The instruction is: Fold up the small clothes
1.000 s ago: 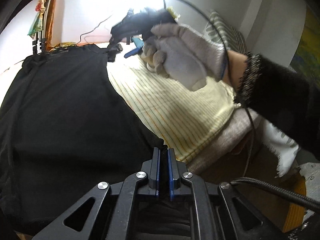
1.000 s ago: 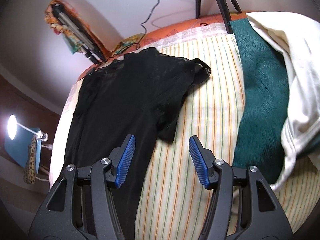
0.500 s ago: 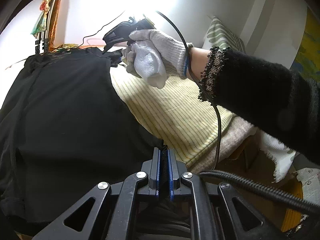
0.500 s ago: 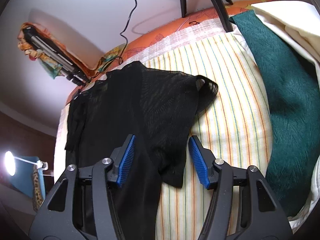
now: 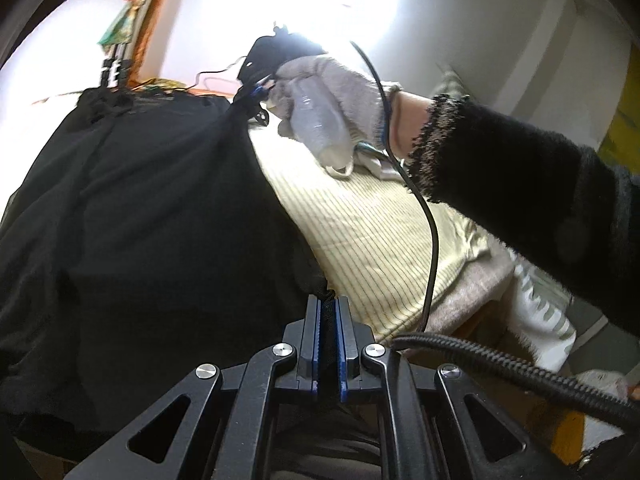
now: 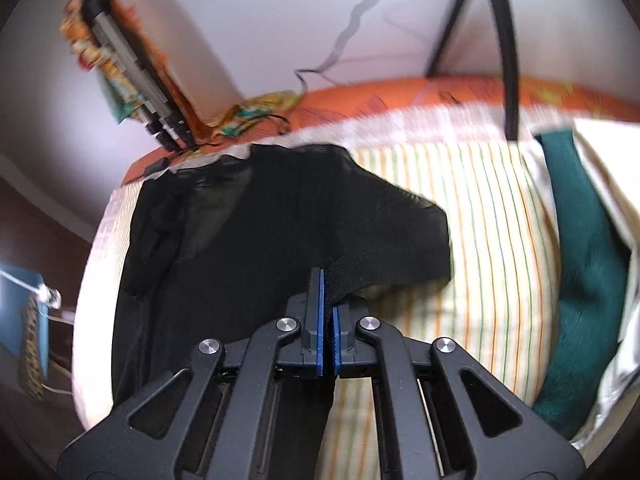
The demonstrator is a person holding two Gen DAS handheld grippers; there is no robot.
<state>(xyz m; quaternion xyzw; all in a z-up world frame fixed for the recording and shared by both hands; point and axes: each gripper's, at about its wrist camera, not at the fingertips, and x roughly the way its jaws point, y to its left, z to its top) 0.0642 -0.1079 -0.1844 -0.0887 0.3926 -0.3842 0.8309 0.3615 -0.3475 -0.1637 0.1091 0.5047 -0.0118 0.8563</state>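
Observation:
A black sheer top (image 5: 140, 220) lies spread on a striped bed sheet (image 5: 360, 224). My left gripper (image 5: 329, 304) is shut on the top's near right edge. In the left wrist view my right gripper (image 5: 256, 92), held by a gloved hand (image 5: 320, 112), pinches the top's far right corner. In the right wrist view the right gripper (image 6: 327, 280) is shut on the edge of the black top (image 6: 248, 232) near its sleeve, and the cloth is drawn up between the pads.
A dark green blanket (image 6: 580, 260) and pale bedding (image 6: 612, 168) lie along the bed's right side. A folded tripod (image 6: 136, 80) leans on the wall at the back left. Black stand legs (image 6: 508, 40) rise behind the bed. A cable (image 5: 424, 208) crosses the sheet.
My right gripper has moved forward to the top's right sleeve and closed on it. The left gripper has stayed shut on the near edge.

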